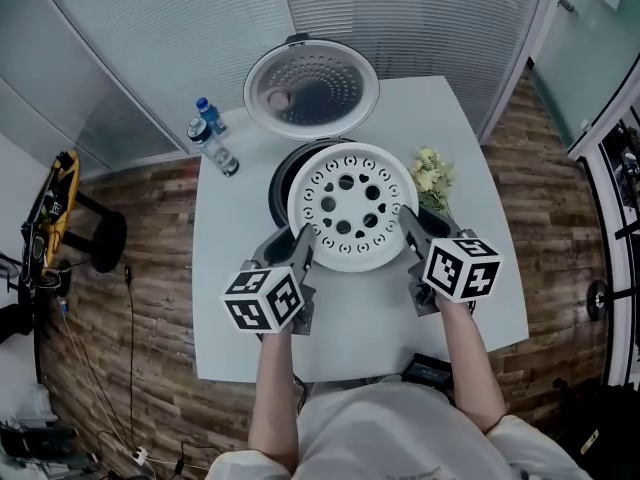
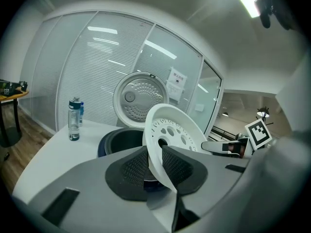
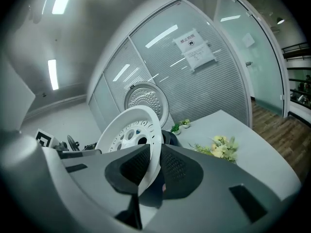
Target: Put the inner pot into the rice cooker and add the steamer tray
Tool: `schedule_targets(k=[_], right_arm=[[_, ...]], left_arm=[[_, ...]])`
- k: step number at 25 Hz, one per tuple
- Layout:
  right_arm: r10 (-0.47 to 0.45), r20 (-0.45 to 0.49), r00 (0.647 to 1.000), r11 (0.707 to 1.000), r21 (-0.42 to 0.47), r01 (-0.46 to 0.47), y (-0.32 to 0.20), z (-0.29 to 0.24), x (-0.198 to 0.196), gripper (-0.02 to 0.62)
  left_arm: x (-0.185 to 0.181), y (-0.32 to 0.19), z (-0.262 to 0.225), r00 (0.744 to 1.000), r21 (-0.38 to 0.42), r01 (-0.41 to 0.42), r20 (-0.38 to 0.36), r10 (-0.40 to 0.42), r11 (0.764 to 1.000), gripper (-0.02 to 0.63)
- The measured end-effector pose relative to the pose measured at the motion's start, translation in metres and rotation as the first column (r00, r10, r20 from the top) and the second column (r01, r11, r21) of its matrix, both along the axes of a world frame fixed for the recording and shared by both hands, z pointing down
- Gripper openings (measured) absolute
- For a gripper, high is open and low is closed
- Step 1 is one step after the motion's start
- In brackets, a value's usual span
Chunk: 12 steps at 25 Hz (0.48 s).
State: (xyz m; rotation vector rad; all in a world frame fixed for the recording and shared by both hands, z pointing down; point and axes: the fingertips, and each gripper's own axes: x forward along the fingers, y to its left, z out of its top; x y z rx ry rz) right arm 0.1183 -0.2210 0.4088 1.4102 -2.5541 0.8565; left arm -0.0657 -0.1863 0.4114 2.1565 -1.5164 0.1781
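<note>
Steamer tray (image 1: pixel 352 206), rim clamped, over rice cooker (image 1: pixel 281 175)

Left forearm (image 1: pixel 274 388) and right forearm (image 1: pixel 470 358) are bare and reach forward from the torso, roughly parallel. Left gripper (image 1: pixel 300 240) sits at the lower-left rim of the steamer tray (image 1: pixel 350 203), right gripper (image 1: pixel 408 226) at its right rim. Each gripper's 2 jaws are clamped on the thin rim, with the pads pressing both faces, as both gripper views show. The 2 grippers angle inward toward each other and point slightly down. A marker cube (image 1: pixel 263 299) on each gripper faces up and hides the hand beneath.
</note>
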Motion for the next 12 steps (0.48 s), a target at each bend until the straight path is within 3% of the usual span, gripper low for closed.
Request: schedule_targets(k=[12], right_arm=[[0.004,-0.039,0.999,1.000,-0.013,-0.004,-0.037,0.003,-0.045,0.075]], left_arm=[[-0.045,-0.043,0.009,0.999,-0.016,-0.018,-0.032,0.017,1.000,0.089]])
